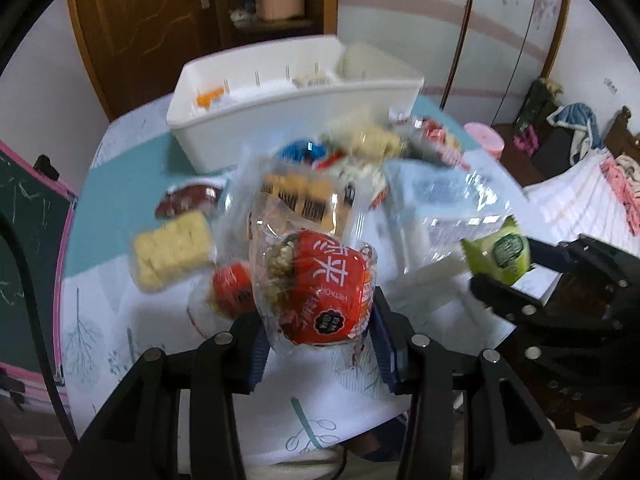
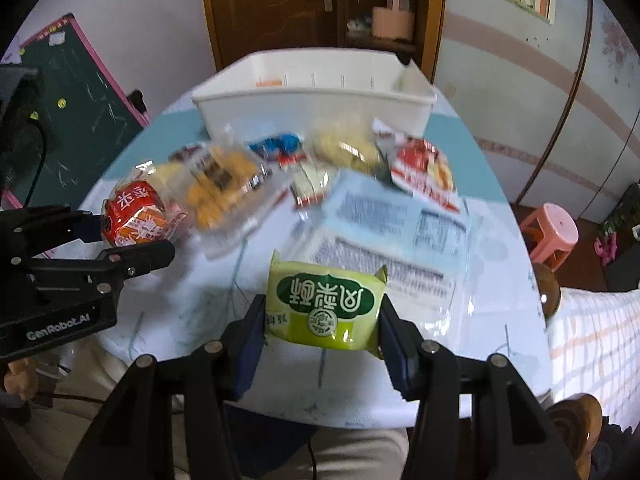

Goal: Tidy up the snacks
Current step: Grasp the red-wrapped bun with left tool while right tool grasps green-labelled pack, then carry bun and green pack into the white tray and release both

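Red-labelled and clear-wrapped, the red pack (image 1: 320, 292) sits squarely between the fingers of the left gripper (image 1: 318, 354), which press on both its sides and hold it above the table (image 1: 120, 200). In the right wrist view the same pack (image 2: 134, 216) shows at far left, pinched in that gripper (image 2: 120, 240). The right gripper (image 2: 322, 342) is closed on the green pack (image 2: 326, 306), its blue pads touching the wrapper's left and right edges; the pack juts forward past the fingertips, lifted off the cloth. Beyond both lie loose snacks: a yellow cracker block (image 1: 172, 254), a big pale-blue bag (image 2: 394, 232) and a red-and-white bag (image 2: 426, 172). The white bin (image 2: 316, 100) stands at the table's far side, an orange item (image 1: 210, 98) inside it.
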